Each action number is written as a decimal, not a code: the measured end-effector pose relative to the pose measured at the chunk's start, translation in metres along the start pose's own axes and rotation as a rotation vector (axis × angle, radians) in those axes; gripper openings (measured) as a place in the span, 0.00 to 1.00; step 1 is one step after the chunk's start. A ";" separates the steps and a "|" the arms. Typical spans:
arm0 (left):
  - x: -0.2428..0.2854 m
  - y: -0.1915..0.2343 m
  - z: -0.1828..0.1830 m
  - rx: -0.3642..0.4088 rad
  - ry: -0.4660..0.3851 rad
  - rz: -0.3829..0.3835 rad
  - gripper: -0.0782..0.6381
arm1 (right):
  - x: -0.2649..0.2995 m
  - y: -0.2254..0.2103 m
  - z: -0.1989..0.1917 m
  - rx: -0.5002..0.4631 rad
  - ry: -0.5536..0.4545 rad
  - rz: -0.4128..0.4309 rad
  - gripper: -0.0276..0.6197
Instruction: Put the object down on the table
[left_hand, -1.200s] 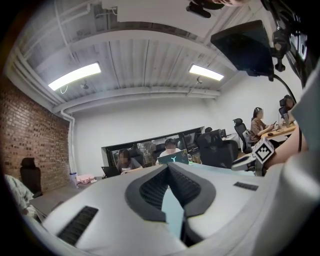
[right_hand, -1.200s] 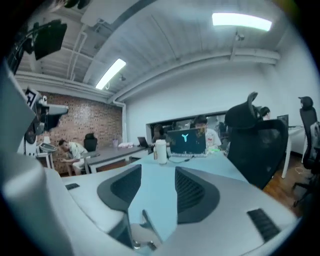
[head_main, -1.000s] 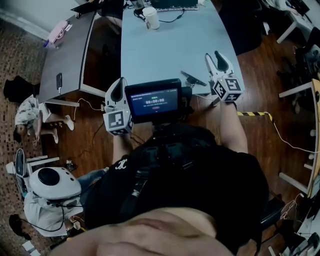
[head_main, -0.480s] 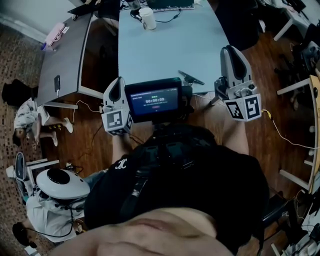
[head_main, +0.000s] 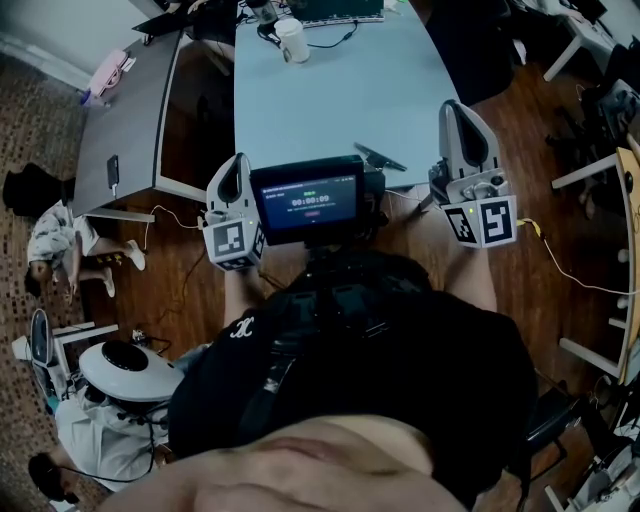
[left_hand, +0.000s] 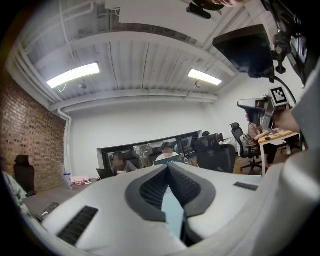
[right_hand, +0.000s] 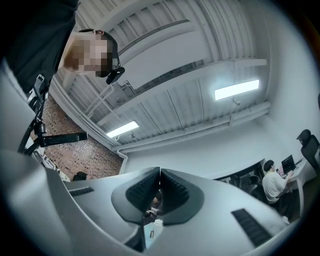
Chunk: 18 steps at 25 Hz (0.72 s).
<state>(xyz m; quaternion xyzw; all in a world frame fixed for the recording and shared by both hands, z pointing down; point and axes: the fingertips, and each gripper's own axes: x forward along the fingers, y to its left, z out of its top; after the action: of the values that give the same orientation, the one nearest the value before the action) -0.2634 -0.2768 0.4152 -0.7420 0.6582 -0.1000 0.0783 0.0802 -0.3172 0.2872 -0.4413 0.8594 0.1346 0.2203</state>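
A thin dark object (head_main: 378, 157) lies on the pale blue table (head_main: 330, 95) near its front edge, with nothing touching it. My right gripper (head_main: 457, 108) is raised to the right of it, pointing upward. Its jaws are shut with nothing between them, as the right gripper view (right_hand: 160, 171) also shows. My left gripper (head_main: 235, 165) is held upright off the table's front left corner. In the left gripper view (left_hand: 167, 166) its tips meet and hold nothing.
A white cup (head_main: 291, 38) and cables sit at the table's far end. A grey table (head_main: 130, 110) stands to the left with a phone (head_main: 117, 163) and a pink item (head_main: 108, 68). A small screen (head_main: 306, 198) is mounted at my chest. Wooden floor and chairs surround the tables.
My right gripper went from open beside the dark object to shut, and it rose and turned upward away from the table. The object stayed on the table. The left gripper kept still.
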 end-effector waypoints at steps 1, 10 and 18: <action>0.000 0.000 0.002 -0.002 -0.004 0.002 0.11 | 0.000 -0.001 -0.003 0.000 0.010 -0.005 0.01; -0.001 0.009 0.006 0.003 -0.025 0.026 0.11 | -0.001 -0.006 -0.024 0.026 0.071 -0.037 0.00; 0.001 0.011 0.016 -0.004 -0.049 0.033 0.11 | -0.001 -0.007 -0.031 0.025 0.109 -0.054 0.00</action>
<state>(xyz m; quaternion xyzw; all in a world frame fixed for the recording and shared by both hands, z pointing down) -0.2696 -0.2790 0.3972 -0.7334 0.6685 -0.0790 0.0944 0.0783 -0.3330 0.3142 -0.4681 0.8596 0.0939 0.1823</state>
